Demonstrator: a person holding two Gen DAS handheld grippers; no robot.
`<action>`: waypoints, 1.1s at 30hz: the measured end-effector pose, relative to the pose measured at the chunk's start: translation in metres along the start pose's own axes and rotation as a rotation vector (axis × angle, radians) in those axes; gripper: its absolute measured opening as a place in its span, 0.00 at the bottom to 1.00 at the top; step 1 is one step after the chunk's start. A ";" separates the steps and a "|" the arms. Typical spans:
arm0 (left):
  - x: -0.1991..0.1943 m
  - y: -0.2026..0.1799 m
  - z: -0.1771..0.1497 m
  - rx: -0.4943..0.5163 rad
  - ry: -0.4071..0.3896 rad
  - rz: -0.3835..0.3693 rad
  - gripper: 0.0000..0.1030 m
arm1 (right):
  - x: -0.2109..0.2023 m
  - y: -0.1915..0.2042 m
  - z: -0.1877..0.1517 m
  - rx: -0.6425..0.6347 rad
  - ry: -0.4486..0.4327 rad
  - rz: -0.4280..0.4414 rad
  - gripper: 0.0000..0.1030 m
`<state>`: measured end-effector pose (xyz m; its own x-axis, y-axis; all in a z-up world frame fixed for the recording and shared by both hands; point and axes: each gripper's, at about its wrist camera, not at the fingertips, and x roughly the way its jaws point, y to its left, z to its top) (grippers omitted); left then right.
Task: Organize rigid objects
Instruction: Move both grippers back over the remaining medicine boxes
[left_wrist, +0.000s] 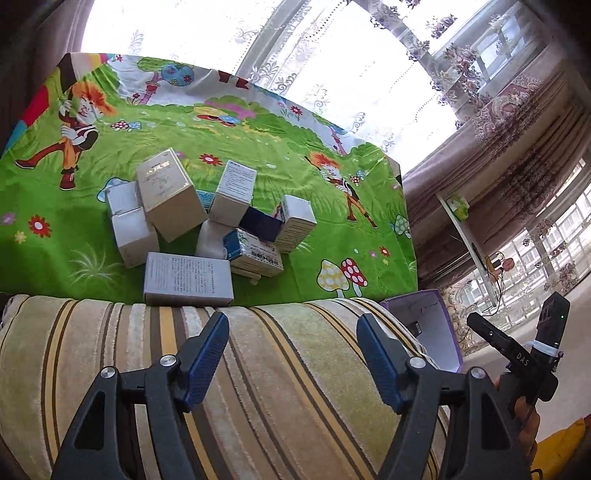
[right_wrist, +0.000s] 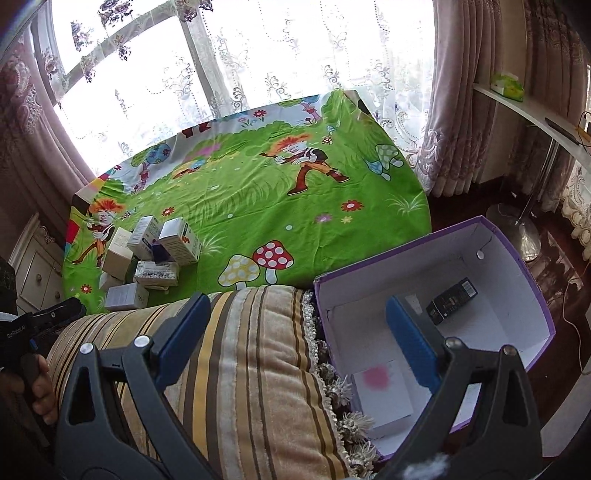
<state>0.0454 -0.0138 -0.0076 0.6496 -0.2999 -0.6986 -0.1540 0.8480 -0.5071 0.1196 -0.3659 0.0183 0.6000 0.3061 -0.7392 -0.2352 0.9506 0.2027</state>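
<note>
The left gripper (left_wrist: 291, 354) hangs over a striped cushion (left_wrist: 258, 369), jaws spread wide with nothing between them. The pile of small boxes (left_wrist: 199, 225), roughly ten, lies on the cartoon-print counter (left_wrist: 258, 147) beyond the cushion, well ahead of those jaws. The right gripper (right_wrist: 295, 332), jaws also apart and empty, straddles the cushion's edge and a purple bin (right_wrist: 517, 258) holding one black box (right_wrist: 450, 301) and one white box (right_wrist: 384, 398).

Black hand-held gripper (left_wrist: 291, 354) — 2 ribbed blue pads (left_wrist: 207, 354)
</note>
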 end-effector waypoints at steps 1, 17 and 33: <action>-0.001 0.006 0.001 -0.017 -0.002 0.011 0.75 | 0.002 0.003 0.000 -0.008 0.007 0.002 0.94; 0.033 0.037 0.015 -0.043 0.137 0.229 0.86 | 0.036 0.037 -0.002 -0.090 0.088 0.036 0.94; 0.083 0.043 0.034 -0.005 0.275 0.350 0.87 | 0.047 0.061 0.012 -0.164 0.129 0.039 0.94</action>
<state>0.1175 0.0126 -0.0703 0.3352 -0.1005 -0.9368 -0.3334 0.9173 -0.2177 0.1430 -0.2928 0.0034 0.4873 0.3229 -0.8113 -0.3839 0.9137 0.1330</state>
